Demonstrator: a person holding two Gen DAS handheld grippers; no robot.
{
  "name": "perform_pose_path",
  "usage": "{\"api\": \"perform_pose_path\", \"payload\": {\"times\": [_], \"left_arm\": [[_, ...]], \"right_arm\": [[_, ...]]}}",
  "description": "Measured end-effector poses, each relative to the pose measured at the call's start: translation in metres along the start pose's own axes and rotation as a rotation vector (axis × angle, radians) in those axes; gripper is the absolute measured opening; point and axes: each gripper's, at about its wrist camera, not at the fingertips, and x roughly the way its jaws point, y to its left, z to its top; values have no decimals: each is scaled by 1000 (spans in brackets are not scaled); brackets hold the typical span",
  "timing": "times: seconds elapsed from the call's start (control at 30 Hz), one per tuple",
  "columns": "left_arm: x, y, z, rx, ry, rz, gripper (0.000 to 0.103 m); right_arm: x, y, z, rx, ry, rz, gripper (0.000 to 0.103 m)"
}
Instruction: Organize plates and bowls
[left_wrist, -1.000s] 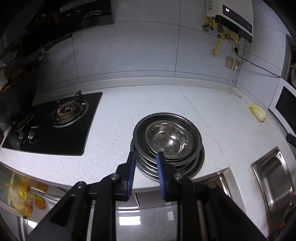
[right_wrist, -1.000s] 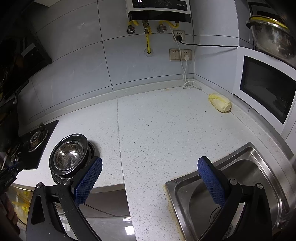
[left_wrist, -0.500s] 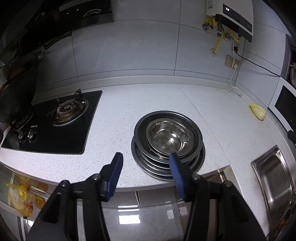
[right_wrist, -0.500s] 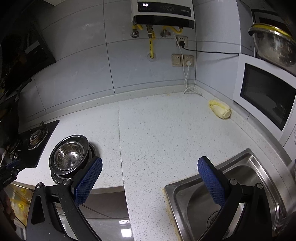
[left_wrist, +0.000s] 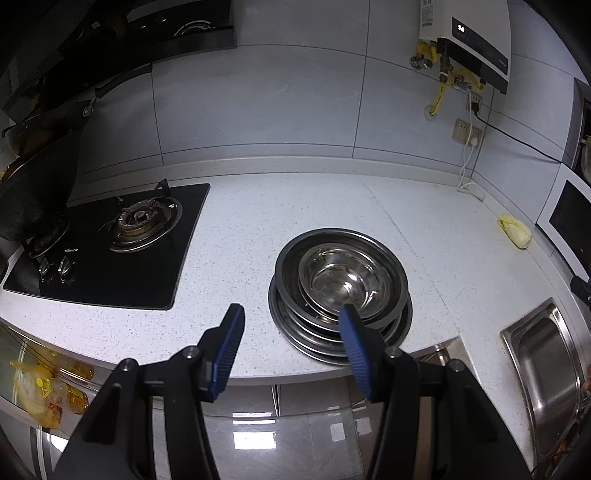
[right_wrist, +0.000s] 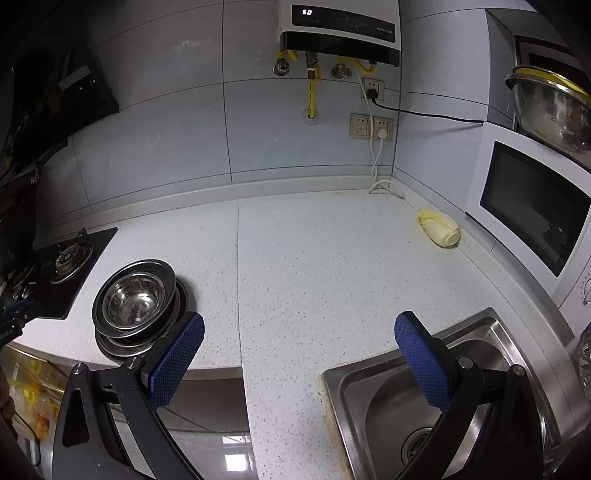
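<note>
With steel bowls nested on stacked plates (left_wrist: 340, 295) at the countertop's (left_wrist: 424, 229) front edge, both left gripper (left_wrist: 291, 345) and right gripper (right_wrist: 299, 360) hang spread and empty, so stacking looks finished.

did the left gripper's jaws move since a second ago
Yes: the left gripper opened wide and backed off; the bowl stack now sits farther ahead.

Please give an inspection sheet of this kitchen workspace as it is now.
Surface: white speckled stone countertop, dry-looking.
Job's things: stack of round steel plates and bowls near the front edge, small bowl on top.
Clutter: yellow cabbage-like lump beside the white microwave.
Grippers: left gripper open, empty; right gripper open, empty.
Cables: black cable and white cable at the wall sockets.
Surroundings: black gas hob, steel sink.
</note>
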Motion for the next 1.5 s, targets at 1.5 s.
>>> {"api": "perform_pose_path", "payload": {"times": [1.5], "left_arm": [[-15,6,-3,-46,-23,-16,51]], "right_arm": [[4,24,-11,-50,30,29,101]]}}
